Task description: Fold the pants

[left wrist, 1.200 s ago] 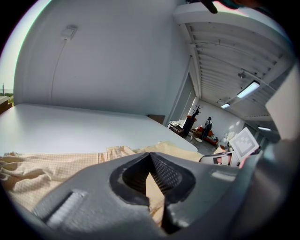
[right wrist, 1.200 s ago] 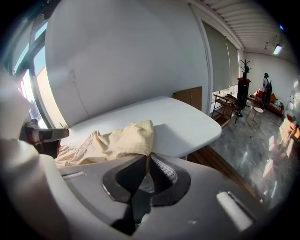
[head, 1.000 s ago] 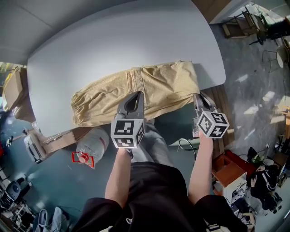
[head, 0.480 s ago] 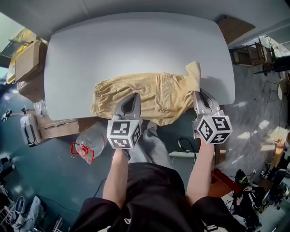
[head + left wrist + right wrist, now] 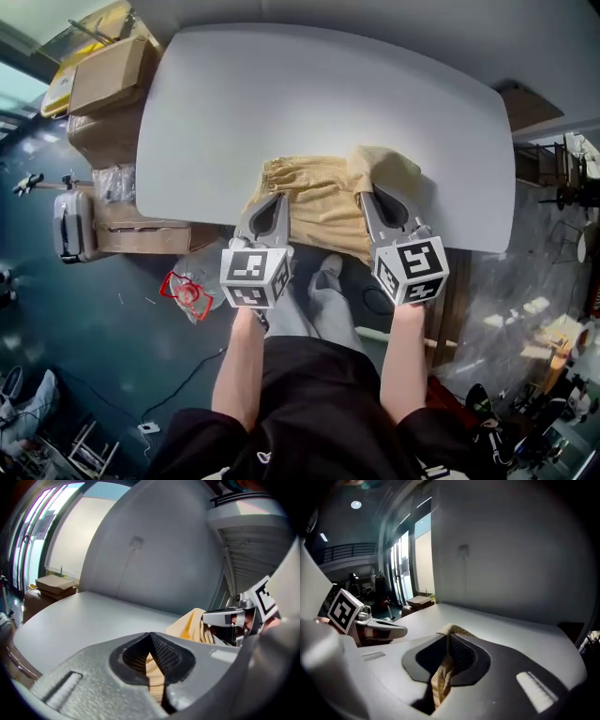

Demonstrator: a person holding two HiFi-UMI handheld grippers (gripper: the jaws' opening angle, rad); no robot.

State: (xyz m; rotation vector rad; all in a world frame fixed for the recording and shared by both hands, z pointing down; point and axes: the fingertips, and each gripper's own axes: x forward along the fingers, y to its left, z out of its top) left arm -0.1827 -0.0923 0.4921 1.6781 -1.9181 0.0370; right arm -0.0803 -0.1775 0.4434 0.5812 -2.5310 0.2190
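The pants sit bunched at the near edge of the table, w/ the front part hanging over the edge. Left gripper: jaws closed tight on tan cloth at the pants' left near edge, fabric pinched betw. the pads. Right gripper: jaws closed too, clamping a fold at the pants' right end, which humps up above the tips. The grippers are side by side w/ the pants spanning betw. them.
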